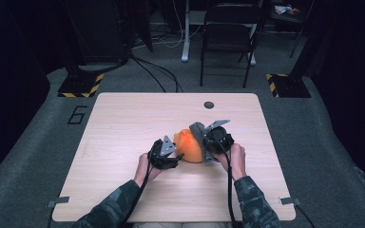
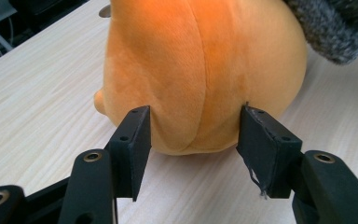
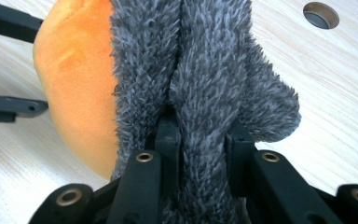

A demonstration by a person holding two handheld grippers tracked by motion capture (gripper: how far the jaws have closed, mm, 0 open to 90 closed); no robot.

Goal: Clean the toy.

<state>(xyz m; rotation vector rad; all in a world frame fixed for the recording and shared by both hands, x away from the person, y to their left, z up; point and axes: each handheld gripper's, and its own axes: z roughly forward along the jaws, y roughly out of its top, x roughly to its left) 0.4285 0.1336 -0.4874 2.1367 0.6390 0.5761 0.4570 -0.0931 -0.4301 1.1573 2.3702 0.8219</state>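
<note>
My right gripper (image 3: 200, 140) is clamped on the grey fuzzy cap (image 3: 205, 70) of the orange plush toy (image 2: 200, 70). Left gripper (image 2: 193, 140) sits low on the surface (image 2: 37, 93), let go, its jaws just off the toy's sides.

Both forearms come in from the near edge, angled inward. The left gripper (image 1: 167, 153) lies low by the left hand (image 1: 142, 166), jaws parted — pads apart, pressing nothing. The right gripper (image 1: 209, 137), above the right hand (image 1: 236, 159), is clamped tight — pads buried in grey fur.
</note>
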